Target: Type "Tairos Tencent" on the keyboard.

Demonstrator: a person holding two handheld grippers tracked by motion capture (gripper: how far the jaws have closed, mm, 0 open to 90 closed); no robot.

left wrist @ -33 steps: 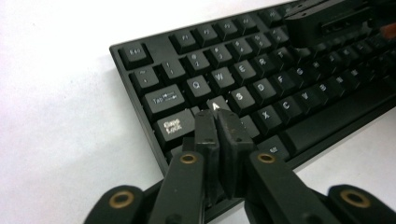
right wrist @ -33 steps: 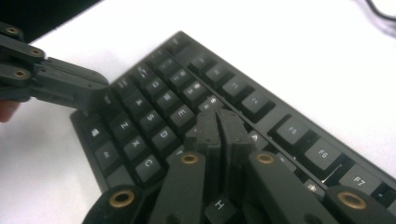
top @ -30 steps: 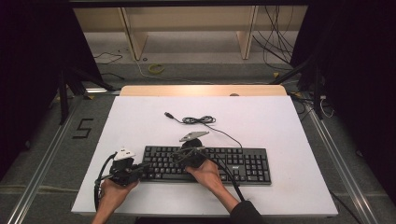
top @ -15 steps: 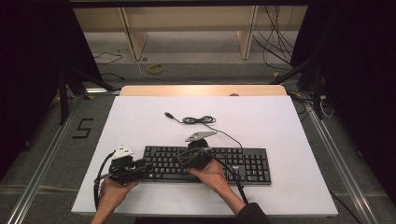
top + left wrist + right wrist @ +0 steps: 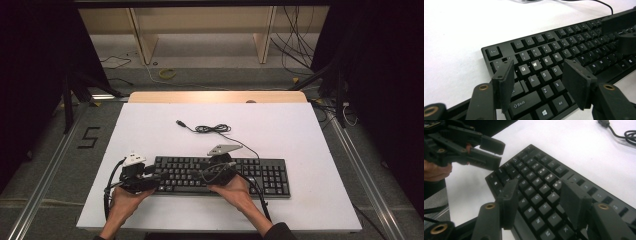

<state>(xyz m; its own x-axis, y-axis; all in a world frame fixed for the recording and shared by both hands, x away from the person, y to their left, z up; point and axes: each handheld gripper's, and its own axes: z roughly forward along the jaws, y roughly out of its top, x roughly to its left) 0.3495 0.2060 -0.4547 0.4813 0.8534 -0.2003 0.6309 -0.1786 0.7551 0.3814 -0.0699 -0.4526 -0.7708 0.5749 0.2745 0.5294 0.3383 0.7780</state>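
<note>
Both grippers have drawn slightly toward the person over the last second, the right gripper (image 5: pixel 216 172) sliding from the upper key rows down to the middle ones, the left gripper (image 5: pixel 137 176) staying at the keyboard's left end. That black keyboard (image 5: pixel 260 175) lies across the near half of the white worktop (image 5: pixel 300 130), unmoved.

Left gripper view: the jaws stand wide apart and hold nothing, poised over the keyboard's left-hand block. Between them sit the white-lettered keys Q, W, E, A, S, D, Z and X. Just under the left jaw a long key reads "Shift"; below the gap a key carries a four-pane window logo, and beside the right jaw one reads "Alt". Beyond the jaws, at the keyboard's corner, a key reads "Esc". No brand name can be read on the case.

Right gripper view: its jaws are also wide and empty, hovering over the letter field, with G, H, B and N legible between them and R, T, Y beyond. Past the left jaw, the other gripper's jaws (image 5: pixel 489 152) reach over the keyboard's far corner, parted, a hand (image 5: pixel 435 170) behind them.

Ahead of the jaws, the keyboard's cable (image 5: pixel 212 128) lies coiled on the worktop, its plug (image 5: pixel 181 123) free at the end.
</note>
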